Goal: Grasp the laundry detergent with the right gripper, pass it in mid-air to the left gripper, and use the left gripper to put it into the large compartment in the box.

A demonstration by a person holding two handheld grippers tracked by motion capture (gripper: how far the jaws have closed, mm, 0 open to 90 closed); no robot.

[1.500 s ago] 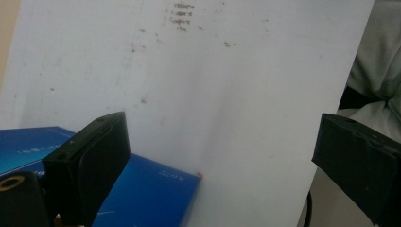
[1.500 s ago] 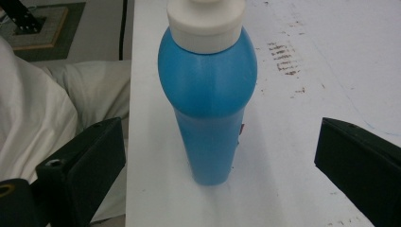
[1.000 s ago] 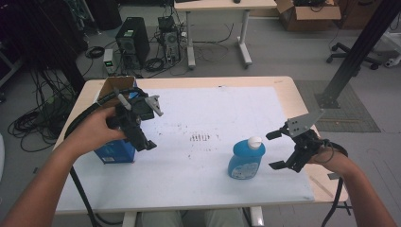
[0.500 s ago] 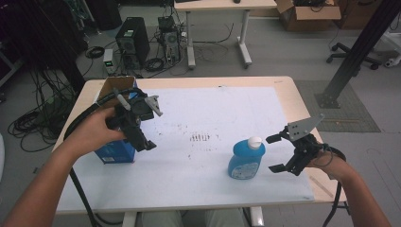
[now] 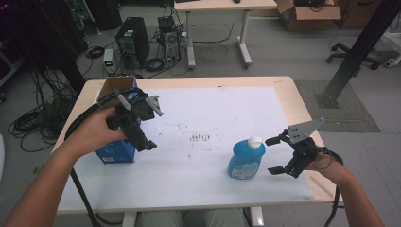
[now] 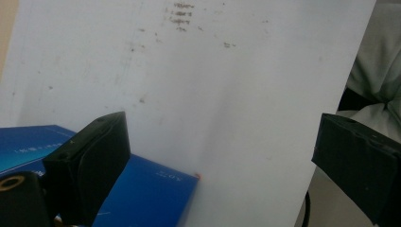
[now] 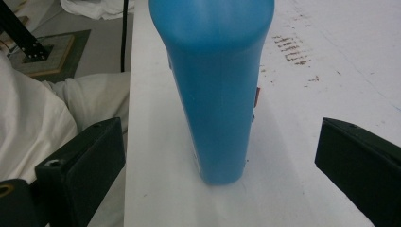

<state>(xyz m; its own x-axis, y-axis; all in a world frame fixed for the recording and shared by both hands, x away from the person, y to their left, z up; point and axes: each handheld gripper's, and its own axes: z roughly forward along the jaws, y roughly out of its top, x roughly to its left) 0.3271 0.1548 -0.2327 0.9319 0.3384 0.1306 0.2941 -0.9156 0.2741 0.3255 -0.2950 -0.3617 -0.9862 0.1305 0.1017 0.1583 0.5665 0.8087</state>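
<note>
My right tool (image 5: 280, 155) is spread wide, and the blue bottle (image 5: 247, 158) stands upright just ahead of it, near the front edge of the white counter (image 5: 198, 189), its long axis vertical and centred between the jaws in the right gripper view. My left tool (image 5: 142, 124), also wide, hovers over a blue box (image 5: 115, 152) well apart to the left, so the right hand is the nearer one. The box's print is too blurred to read.

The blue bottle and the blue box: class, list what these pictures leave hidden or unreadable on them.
- Blue bottle: cap cut off by the top edge in the right gripper view; label too small in the high view.
- Blue box: mostly covered by the left gripper and hand in the high view; print blurred in the left gripper view.
</note>
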